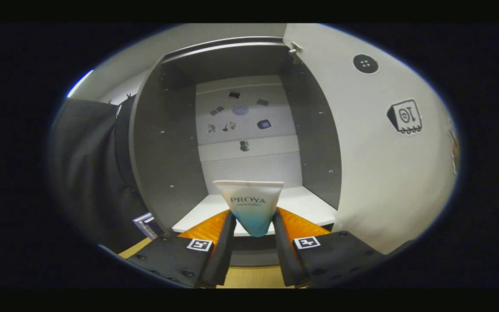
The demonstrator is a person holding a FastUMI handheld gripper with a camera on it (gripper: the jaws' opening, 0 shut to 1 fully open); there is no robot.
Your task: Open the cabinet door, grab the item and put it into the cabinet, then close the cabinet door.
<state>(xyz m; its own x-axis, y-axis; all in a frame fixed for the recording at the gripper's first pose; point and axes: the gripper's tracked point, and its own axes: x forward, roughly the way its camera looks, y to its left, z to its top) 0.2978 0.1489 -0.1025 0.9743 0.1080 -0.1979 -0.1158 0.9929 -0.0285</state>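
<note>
Now gripper (pixel 254 216) clamps tube (pixel 249 203), held before open cabinet (pixel 163 143), door (pixel 379 143) swung right.

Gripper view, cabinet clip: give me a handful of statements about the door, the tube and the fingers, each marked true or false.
1. The cabinet door is open. True.
2. The gripper holds nothing. False: both fingers press on the tube, which stands between them.
3. The tube is white above and fades to blue at its narrow lower end. True.
4. The tube already lies on the cabinet shelf. False: it is held in front of the shelf, in the fingers.
5. The cabinet's back panel carries several small stickers. True.
</note>
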